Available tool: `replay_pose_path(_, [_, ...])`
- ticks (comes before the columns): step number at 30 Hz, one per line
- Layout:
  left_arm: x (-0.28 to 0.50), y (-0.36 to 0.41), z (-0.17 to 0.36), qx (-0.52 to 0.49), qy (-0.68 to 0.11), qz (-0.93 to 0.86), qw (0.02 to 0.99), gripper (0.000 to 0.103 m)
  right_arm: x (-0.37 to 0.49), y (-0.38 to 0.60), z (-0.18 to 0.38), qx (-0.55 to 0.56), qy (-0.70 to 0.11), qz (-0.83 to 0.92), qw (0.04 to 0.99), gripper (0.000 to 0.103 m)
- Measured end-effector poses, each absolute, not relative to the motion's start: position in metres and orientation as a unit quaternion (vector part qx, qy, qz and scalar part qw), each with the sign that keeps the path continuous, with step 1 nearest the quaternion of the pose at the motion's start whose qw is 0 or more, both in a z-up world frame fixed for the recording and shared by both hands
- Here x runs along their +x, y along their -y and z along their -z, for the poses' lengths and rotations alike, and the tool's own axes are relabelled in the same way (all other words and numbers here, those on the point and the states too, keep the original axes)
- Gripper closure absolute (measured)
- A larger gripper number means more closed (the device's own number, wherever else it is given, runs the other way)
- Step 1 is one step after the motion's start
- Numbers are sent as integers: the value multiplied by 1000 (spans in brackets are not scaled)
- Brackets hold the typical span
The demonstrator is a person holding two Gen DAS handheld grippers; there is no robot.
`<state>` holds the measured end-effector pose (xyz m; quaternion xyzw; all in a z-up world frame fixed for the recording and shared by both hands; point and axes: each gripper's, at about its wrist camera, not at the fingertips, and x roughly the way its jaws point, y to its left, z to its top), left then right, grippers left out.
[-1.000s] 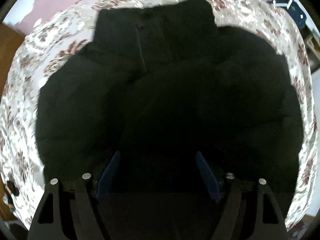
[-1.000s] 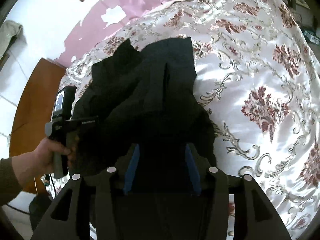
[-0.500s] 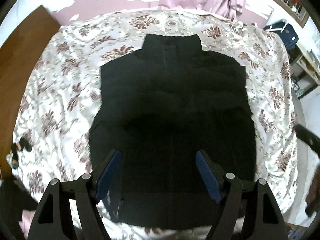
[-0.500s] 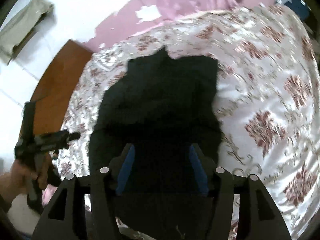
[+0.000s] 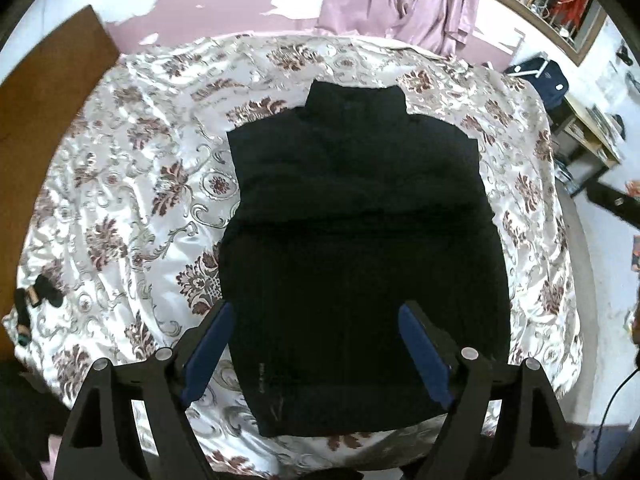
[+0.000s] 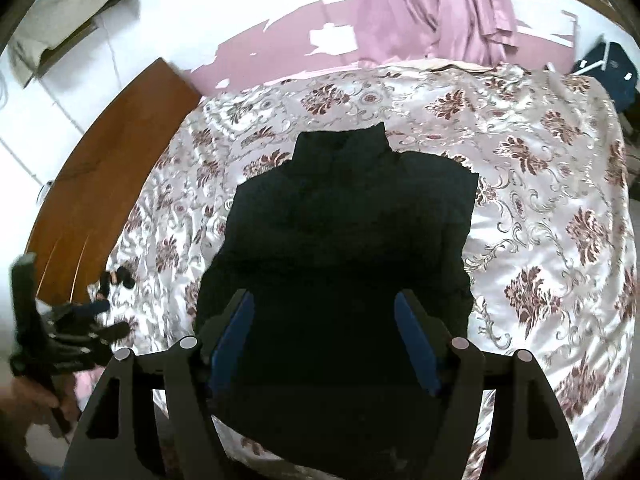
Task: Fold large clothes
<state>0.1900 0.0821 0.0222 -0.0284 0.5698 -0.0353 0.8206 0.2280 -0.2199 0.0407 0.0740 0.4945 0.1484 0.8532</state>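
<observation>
A black padded jacket [image 5: 360, 248] lies flat on the floral bedspread [image 5: 132, 184], collar at the far end and sleeves folded in, so it forms a neat rectangle. It also shows in the right wrist view [image 6: 344, 248]. My left gripper [image 5: 316, 344] is open and empty, held well above the jacket's near hem. My right gripper [image 6: 324, 340] is open and empty, also raised above the jacket's near end. The left gripper shows in a hand at the left edge of the right wrist view [image 6: 52, 336].
A wooden headboard [image 6: 104, 184] borders the bed's left side. Small dark objects [image 5: 36, 300] lie on the bedspread near the left edge. A pink curtain [image 6: 432, 8] hangs behind the bed. A shelf and a dark bag [image 5: 548, 76] stand at the right.
Both grippers have lifted up and back from the jacket, so the whole folded garment and bed come into view. The jacket now lies flat and smoothed.
</observation>
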Motion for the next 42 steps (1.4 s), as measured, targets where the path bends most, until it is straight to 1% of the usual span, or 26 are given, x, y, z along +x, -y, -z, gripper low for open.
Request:
replay_pose_path(3, [205, -101, 2, -33, -591, 68, 803, 20, 219, 202, -53, 65, -491, -117, 861, 35])
replay_pose_path(7, [238, -108, 24, -8, -605, 106, 789, 20, 208, 191, -68, 71, -491, -71, 865, 35])
replay_pose_path(11, [275, -103, 22, -1, -590, 125, 798, 20, 193, 185, -85, 56, -484, -43, 872, 34])
replay_pose_path(14, [303, -101, 19, -11, -579, 119, 807, 20, 188, 189, -85, 49, -494, -37, 867, 33])
replay_pose_path(18, [343, -97, 16, -40, -576, 109, 809, 19, 200, 194, -68, 56, -522, -40, 850, 33])
replay_pose_path(24, [440, -80, 24, -64, -574, 85, 812, 19, 225, 195, -48, 59, -521, -97, 846, 33])
replay_pose_path(26, [488, -73, 43, -66, -573, 78, 813, 19, 235, 198, -34, 72, -523, -107, 842, 32])
replay_pose_path(28, [531, -68, 66, -67, -576, 69, 812, 20, 251, 204, -9, 90, -528, -120, 836, 32])
replay_pose_path(30, [566, -68, 86, -78, -579, 49, 810, 20, 277, 209, 21, 106, -529, -132, 831, 32])
replay_pose_path(33, [619, -74, 124, -100, -589, 26, 801, 20, 320, 207, 52, 110, -525, -140, 832, 32])
replay_pose_path(36, [648, -69, 149, -99, -605, 14, 790, 20, 377, 209, 70, 106, -513, -133, 841, 32])
replay_pose_path(39, [667, -59, 165, -83, -619, 15, 780, 20, 413, 211, 79, 110, -508, -127, 845, 32])
replay_pose_path(42, [679, -56, 176, -63, -636, -1, 769, 23, 435, 210, 85, 116, -507, -130, 844, 32])
